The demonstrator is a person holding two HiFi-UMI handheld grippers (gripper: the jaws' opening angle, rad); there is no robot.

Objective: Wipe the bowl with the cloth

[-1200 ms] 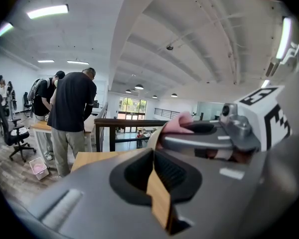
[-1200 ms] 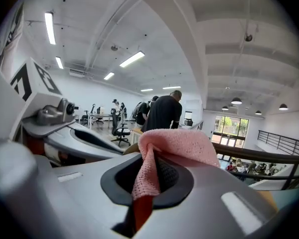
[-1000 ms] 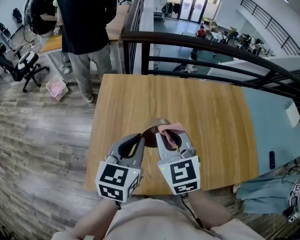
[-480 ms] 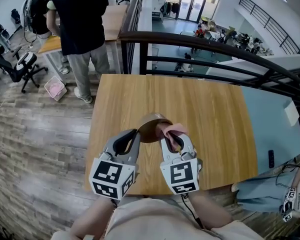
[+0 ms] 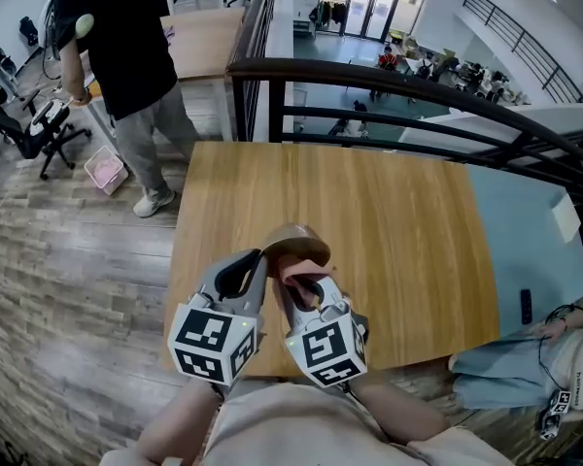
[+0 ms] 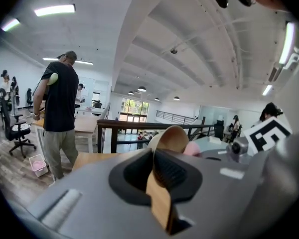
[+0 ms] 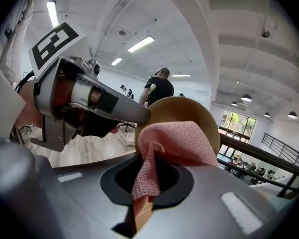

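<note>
A light wooden bowl hangs above the table's near edge, its rim pinched in my left gripper. The left gripper view shows the bowl's wall edge-on between the jaws of my left gripper. Those jaws have just been opening a little, with the rim still gripped. A pink knitted cloth is held in my right gripper, just below the bowl. In the right gripper view the cloth bunches out of my right gripper and lies against the bowl.
The wooden table stands against a black railing over a lower hall. A person in a black shirt walks at the far left near a pink basket and an office chair. A seated person's leg shows at the right.
My right gripper has come down and to the left with the cloth, from the bowl's right side to just under it. The bowl and left gripper stayed put. The standing person moved left.
</note>
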